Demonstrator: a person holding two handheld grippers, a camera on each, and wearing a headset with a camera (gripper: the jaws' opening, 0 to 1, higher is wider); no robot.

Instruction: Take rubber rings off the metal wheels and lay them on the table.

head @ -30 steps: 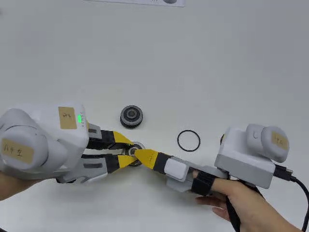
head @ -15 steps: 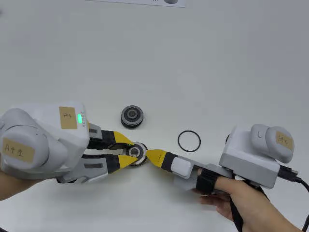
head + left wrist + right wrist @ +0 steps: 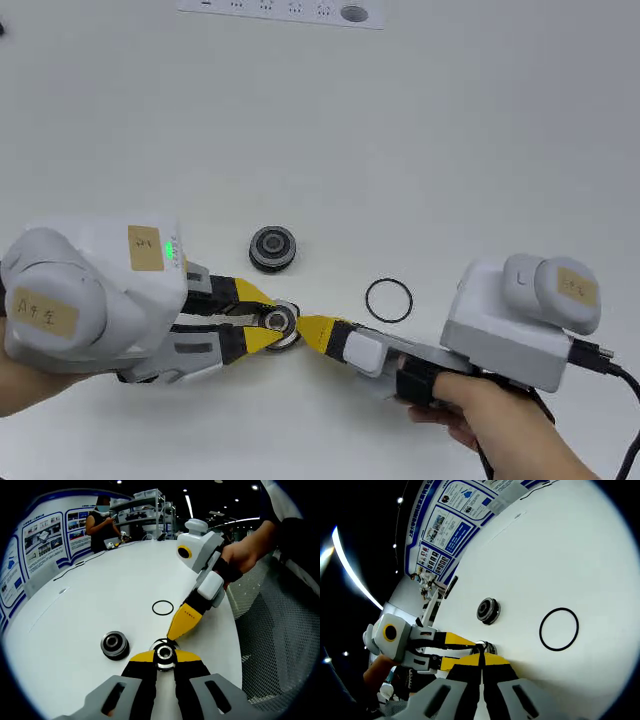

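— My left gripper (image 3: 265,320) is clamped on one metal wheel (image 3: 164,653), to steady it. My right gripper (image 3: 308,326), jaws together, touches the wheel's rim, I think to peel off the rubber.
— And around?
— White table (image 3: 450,150). On it a second wheel (image 3: 272,247), and nearby one loose rubber ring (image 3: 388,300).

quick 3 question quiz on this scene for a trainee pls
1. True or false: the loose ring lies around the spare wheel.
2. What do the left tongs grip? A a wheel, B the loose ring, C nothing.
3. Fill in: the right tongs, tip at the held wheel, are ___ (open/shut).
Key: 1 false, it lies apart on the table; 2 A; 3 shut.
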